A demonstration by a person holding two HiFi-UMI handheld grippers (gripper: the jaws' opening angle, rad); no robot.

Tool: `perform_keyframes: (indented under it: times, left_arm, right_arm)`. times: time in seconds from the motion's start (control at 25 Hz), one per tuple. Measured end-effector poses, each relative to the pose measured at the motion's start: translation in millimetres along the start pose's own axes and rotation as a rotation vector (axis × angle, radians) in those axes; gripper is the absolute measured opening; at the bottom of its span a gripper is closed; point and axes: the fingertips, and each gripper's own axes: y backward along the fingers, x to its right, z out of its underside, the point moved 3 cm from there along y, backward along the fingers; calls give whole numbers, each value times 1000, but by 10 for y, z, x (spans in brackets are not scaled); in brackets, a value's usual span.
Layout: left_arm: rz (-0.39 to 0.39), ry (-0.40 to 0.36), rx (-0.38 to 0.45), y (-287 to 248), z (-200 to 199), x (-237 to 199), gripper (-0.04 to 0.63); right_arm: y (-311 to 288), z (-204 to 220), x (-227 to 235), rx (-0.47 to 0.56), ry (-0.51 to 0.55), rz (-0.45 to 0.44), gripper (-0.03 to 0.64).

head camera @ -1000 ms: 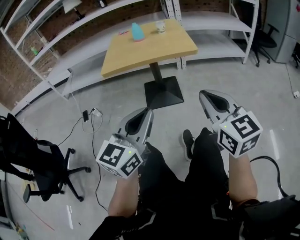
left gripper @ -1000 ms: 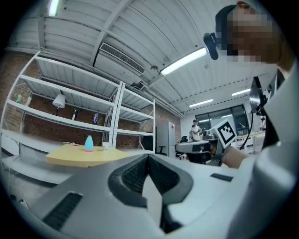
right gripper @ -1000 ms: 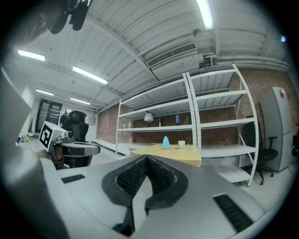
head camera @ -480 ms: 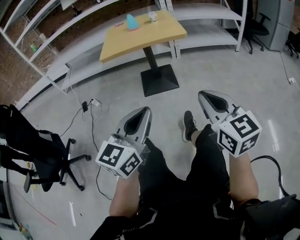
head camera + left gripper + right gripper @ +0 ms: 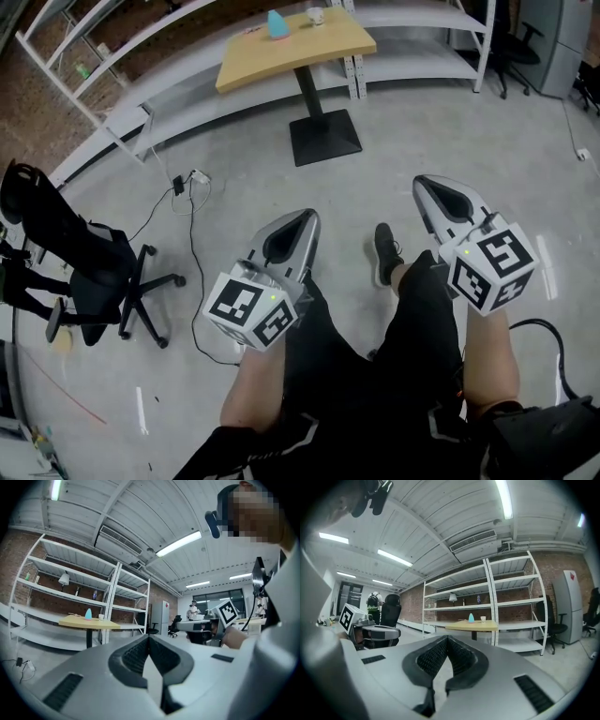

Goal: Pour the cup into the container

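Right gripper (image 5: 447, 638) held level, its jaws closed tip to tip with nothing between them.
Beyond the jaws, well apart from them, stands a wooden table (image 5: 471, 627) on a single dark pedestal. On its top are a teal cone-shaped container (image 5: 471, 618) and, just to its right, a small white cup (image 5: 483, 618). White shelving (image 5: 506, 603) lines the brick wall behind the table. At far right are a black office chair (image 5: 553, 629) and a grey cabinet (image 5: 572, 605). At left the left gripper (image 5: 398, 632) points the same way, with a person (image 5: 373, 603) standing far behind it.
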Motion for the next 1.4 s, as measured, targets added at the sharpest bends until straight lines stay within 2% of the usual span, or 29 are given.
perform_keyframes:
  times: [0.16,0.76,0.96,1.4]
  left_arm:
    - [22,-12,-9,291,44,316,2]
    - [12,-19,-1,1482,78,1170,2]
    - [-14,-23,-18,1959,127,1259,2]
    - [-54,-31,34,2578,7,1412,2]
  right_arm:
    - [340,38,-245,5,-7,9,0]
    - [1372,77,-1220,7,11,-21,0]
    - [1516,51,-1605,14,19,-48,0]
    - [1917,-28,-2130,19,44,-53,0]
